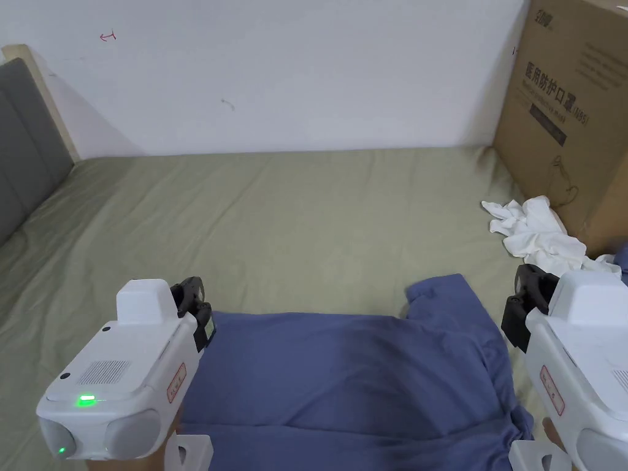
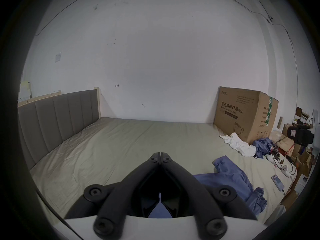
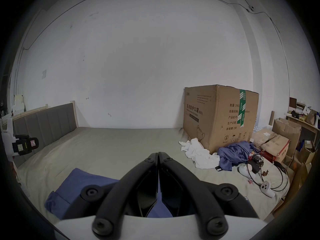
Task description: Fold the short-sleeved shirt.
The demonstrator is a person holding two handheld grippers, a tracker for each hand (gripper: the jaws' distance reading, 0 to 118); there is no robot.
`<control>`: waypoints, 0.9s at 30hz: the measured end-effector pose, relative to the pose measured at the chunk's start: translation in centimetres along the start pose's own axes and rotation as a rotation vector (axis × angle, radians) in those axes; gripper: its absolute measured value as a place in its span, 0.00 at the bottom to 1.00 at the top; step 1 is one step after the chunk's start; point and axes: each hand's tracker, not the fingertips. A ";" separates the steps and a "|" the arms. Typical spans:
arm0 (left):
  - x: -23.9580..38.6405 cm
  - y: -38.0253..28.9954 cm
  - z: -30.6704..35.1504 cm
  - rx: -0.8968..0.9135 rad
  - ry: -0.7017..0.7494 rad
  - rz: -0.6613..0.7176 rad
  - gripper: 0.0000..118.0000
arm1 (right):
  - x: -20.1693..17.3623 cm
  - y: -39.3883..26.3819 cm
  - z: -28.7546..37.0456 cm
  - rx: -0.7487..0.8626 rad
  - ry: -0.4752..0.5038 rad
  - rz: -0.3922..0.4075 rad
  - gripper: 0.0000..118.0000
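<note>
We hover both grippers — left gripper (image 1: 195,298), right gripper (image 1: 528,283), jaws closed on nothing — over the blue short-sleeved shirt (image 1: 349,374) spread on the bed (image 1: 276,214); next, we judge, gripping an edge to fold.

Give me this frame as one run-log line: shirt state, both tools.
blue shirt: spread on bed, sleeve out | left tool: shut, empty, above shirt edge | right tool: shut, empty | fold: not begun

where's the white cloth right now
In the head view the white cloth lies crumpled at the bed's far right, against the cardboard box, beyond the blue shirt.
</note>
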 end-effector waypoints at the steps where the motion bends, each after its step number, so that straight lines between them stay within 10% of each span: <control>1: -0.2 0.1 -0.6 -0.019 -0.007 -0.006 0.00 | 0.1 0.0 -0.4 -0.006 0.004 -0.005 0.00; 15: -7.5 -2.7 -21.3 -0.449 -0.029 0.066 0.00 | 0.6 -1.5 -7.5 -0.108 0.026 -0.029 0.00; 18: -8.5 -4.1 -25.9 -0.552 0.031 0.051 0.22 | 0.9 -2.1 -9.0 -0.138 0.014 -0.030 0.00; 21: -9.5 -5.9 -30.4 -0.689 0.090 0.060 0.79 | 1.3 -2.8 -10.3 -0.166 0.003 -0.046 0.00; 27: -10.2 -9.8 -34.2 -0.822 0.133 0.100 0.81 | 1.5 -4.6 -12.1 -0.221 -0.015 -0.050 0.00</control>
